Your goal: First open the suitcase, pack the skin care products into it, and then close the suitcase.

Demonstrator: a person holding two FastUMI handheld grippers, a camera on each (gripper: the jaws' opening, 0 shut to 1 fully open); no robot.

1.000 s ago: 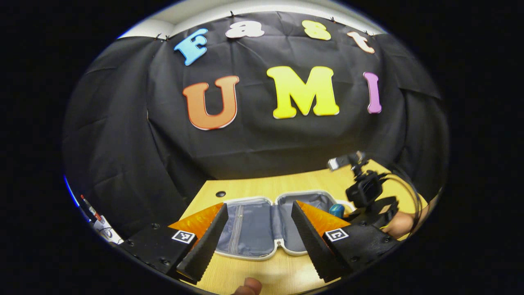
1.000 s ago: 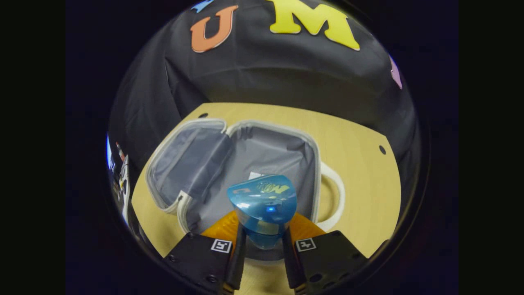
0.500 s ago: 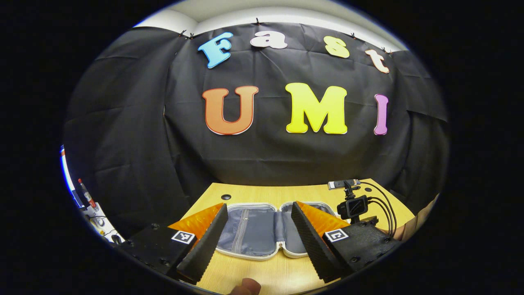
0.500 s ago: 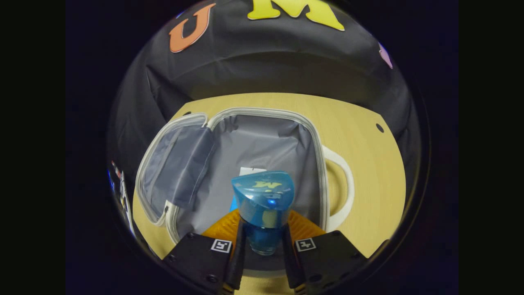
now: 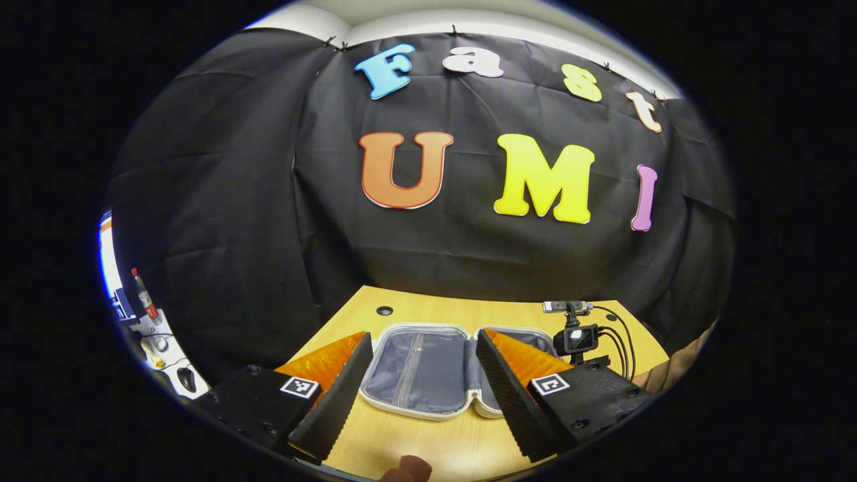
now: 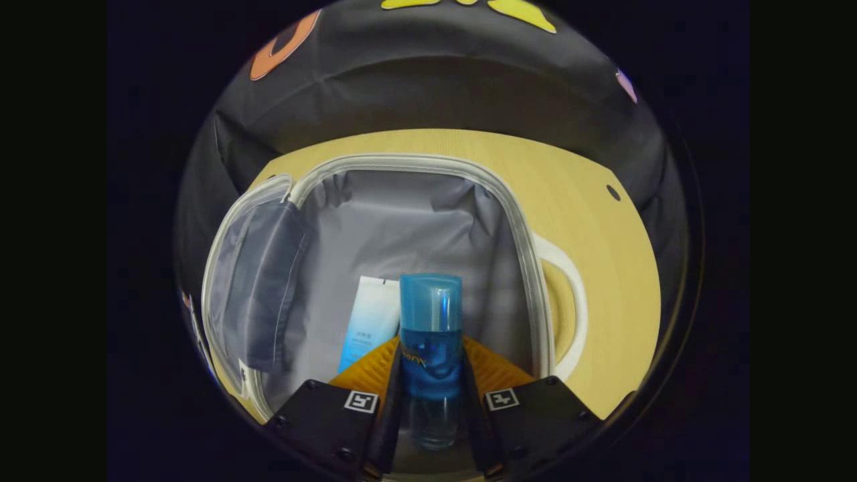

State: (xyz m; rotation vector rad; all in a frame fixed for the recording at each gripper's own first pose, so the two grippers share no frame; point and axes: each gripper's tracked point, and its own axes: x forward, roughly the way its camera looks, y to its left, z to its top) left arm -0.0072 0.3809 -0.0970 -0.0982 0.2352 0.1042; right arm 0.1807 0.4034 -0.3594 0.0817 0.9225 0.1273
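Suitcase (image 6: 415,221) open | right tool (image 6: 430,408) clamps blue bottle (image 6: 430,335) over lining; lower beside white tube (image 6: 369,321), then release | left tool (image 5: 422,391) empty, spread wide.

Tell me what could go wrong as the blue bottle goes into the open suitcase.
The right gripper clamps the blue bottle low on its body, so it might tip or slip on release. The white tube already lies right beside it in the suitcase; the bottle could land on it. The left gripper hangs open, away from the case, which may slide.
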